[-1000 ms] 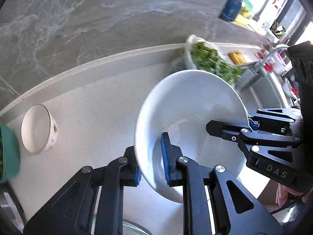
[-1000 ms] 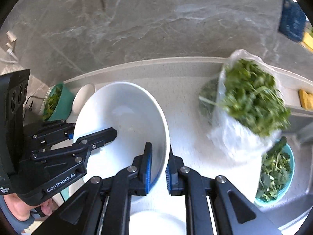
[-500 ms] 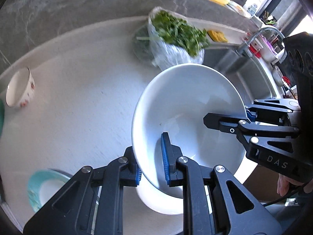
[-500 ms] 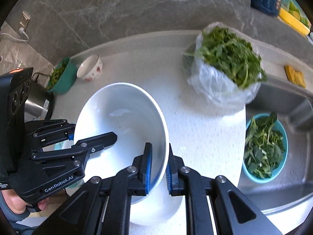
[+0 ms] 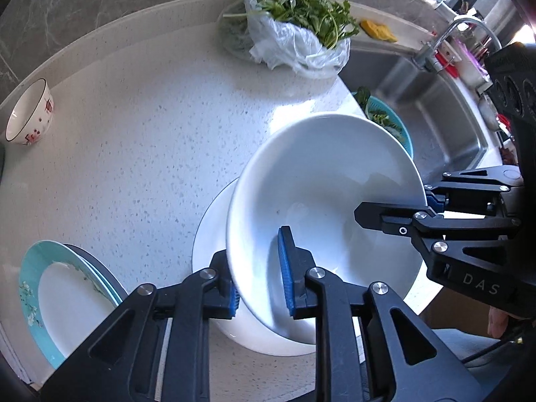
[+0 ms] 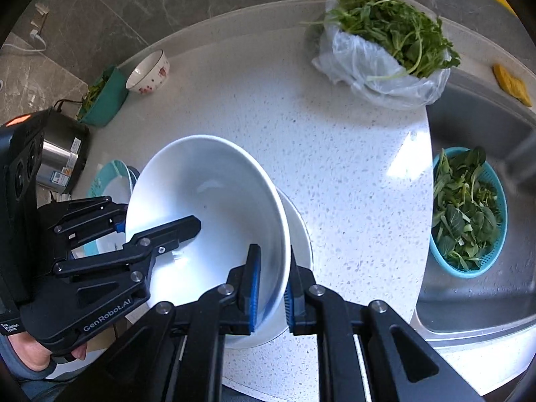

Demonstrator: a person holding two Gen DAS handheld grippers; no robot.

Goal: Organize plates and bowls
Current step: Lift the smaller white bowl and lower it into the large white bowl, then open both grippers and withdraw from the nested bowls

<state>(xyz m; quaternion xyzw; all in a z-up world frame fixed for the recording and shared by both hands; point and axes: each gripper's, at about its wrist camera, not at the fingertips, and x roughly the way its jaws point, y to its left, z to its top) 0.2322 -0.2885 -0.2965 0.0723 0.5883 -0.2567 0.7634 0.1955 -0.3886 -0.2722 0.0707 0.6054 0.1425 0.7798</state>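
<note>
A: Item, white bowl [image 5: 321, 201]. Location?
B: Between the two claws, off the worktop [image 5: 150, 140], directly above a second white bowl [image 5: 214, 234] that sits below the left claw [image 5: 259, 279].

A: Hold?
B: Left claw narrow, its jaws just eased a touch wider, rim wall between the blue pads [image 5: 286, 274]; the inner pad sits a little off the wall, so I judge that side loose. Right claw [image 6: 271, 288] narrow and clamped on the opposite rim, one pad inside, one outside.

A: Handling?
B: Judged ceramic: stiff, glazed, slippery, moderately heavy, chips if knocked. Best taken at the rim wall, two opposite points, as here.

A: Orientation?
B: Mouth up, tilted; the rim at the left claw hangs lower. Round, no long axis; the line between the claws serves.

A: Neighbours?
B: Teal plates [image 5: 63, 298] left of the left claw; small bowl [image 5: 30, 114] far ahead-left.
</note>
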